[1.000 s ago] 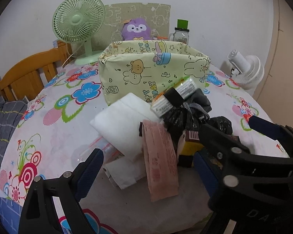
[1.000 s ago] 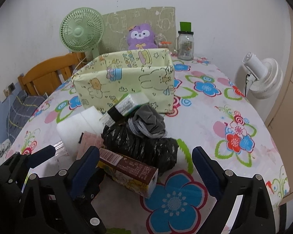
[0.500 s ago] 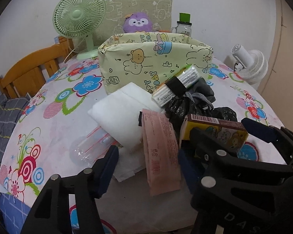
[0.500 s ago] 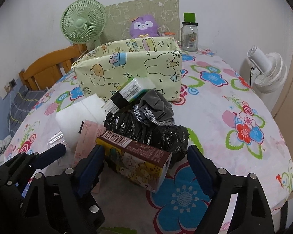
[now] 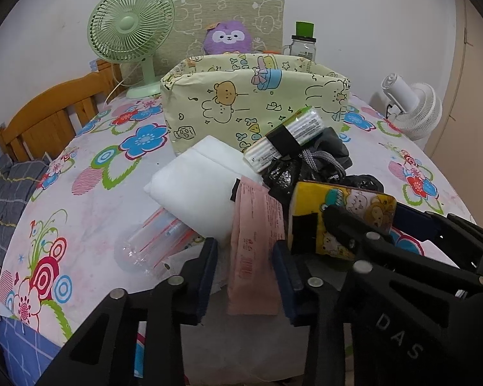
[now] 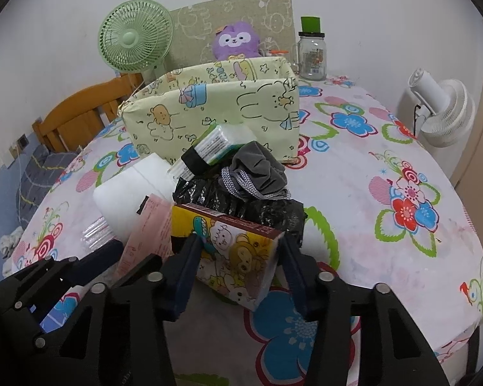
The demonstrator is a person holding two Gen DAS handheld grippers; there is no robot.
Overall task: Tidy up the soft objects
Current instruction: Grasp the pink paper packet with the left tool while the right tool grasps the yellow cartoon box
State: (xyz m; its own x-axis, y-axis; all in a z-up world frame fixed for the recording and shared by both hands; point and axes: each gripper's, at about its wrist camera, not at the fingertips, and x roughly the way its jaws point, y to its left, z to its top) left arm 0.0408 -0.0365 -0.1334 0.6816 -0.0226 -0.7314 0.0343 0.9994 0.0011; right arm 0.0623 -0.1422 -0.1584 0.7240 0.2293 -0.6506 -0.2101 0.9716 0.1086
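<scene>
A heap of soft things lies in front of a pale yellow cartoon-print bin (image 5: 254, 109): a white foam pad (image 5: 203, 186), a banded tissue pack (image 5: 286, 138), a grey drawstring pouch (image 6: 257, 167) and a black plastic bag (image 6: 241, 202). My left gripper (image 5: 244, 276) is closing around a flat pink packet (image 5: 254, 241). The packet lies between the jaws, with a gap still showing on its left side. My right gripper (image 6: 241, 263) is closing on a yellow cartoon box (image 6: 238, 251), and both pads touch its sides.
A crumpled clear plastic bag (image 5: 151, 244) lies left of the heap. Behind the bin stand a purple plush (image 5: 227, 37), a green fan (image 5: 132, 32) and a glass jar (image 6: 312, 54). A white fan (image 6: 441, 112) stands off the table's right edge, a wooden chair (image 5: 51, 115) on the left.
Both pairs of jaws have narrowed from wide open. The cartoon box now sits tilted between the right fingers. The pink packet now lies between the left fingers.
</scene>
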